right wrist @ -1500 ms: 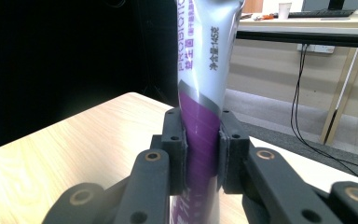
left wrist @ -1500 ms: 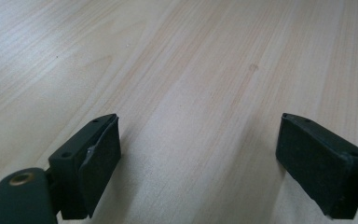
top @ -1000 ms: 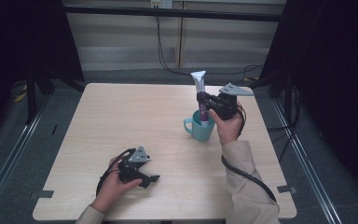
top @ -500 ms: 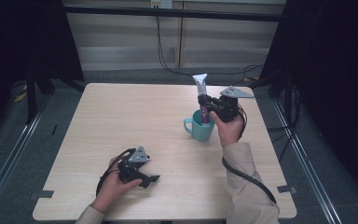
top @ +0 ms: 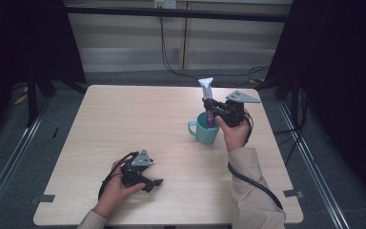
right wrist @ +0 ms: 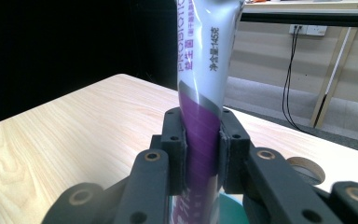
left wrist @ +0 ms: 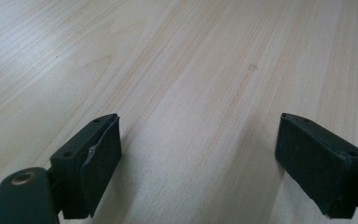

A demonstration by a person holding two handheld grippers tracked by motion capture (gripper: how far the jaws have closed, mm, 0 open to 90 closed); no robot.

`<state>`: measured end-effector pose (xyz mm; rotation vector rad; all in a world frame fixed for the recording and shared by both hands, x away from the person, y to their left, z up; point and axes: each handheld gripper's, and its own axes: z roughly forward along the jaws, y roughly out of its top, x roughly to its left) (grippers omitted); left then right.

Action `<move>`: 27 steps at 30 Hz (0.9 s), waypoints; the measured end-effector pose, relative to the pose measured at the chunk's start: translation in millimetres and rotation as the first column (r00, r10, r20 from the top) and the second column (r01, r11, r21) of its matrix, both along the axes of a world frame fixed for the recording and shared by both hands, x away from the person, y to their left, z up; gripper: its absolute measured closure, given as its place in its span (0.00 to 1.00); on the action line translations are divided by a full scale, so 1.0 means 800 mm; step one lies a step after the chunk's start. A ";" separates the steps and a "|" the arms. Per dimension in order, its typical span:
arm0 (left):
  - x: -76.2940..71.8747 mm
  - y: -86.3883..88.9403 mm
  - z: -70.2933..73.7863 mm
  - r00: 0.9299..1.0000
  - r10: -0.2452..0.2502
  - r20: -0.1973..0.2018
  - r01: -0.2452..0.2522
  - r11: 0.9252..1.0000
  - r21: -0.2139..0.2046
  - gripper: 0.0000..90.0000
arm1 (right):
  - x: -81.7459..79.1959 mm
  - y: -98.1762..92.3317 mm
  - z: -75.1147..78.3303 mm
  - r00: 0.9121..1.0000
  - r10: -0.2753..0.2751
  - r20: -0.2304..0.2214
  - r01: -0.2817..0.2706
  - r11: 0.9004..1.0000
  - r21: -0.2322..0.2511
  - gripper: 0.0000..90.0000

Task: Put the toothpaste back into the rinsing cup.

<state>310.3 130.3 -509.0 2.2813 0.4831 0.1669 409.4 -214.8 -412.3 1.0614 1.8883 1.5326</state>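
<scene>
Near desk's (top: 124, 119) right edge: tube (top: 207, 95) upright over cup (top: 205, 130), pinched by right tool (top: 210, 106). Lower straight, release only once seated. Near front edge: left tool (top: 153, 183) spread, resting idle.

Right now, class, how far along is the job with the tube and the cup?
Done: the right gripper is clamped on the purple-and-white tube, upright over the teal cup. In hand: lowering it in. Left: letting go. The left gripper rests open on the table.
</scene>
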 end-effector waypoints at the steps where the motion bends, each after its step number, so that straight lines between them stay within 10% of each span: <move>1: 0.000 0.000 0.000 1.000 0.000 0.000 0.000 1.000 0.000 0.16 | 0.000 0.000 -0.001 1.000 0.002 0.001 -0.002 1.000 0.001 0.84; 27: 0.000 0.000 0.000 1.000 0.000 0.000 0.000 1.000 0.000 0.16 | -0.002 0.006 -0.017 0.999 -0.004 -0.039 0.003 1.000 -0.028 0.83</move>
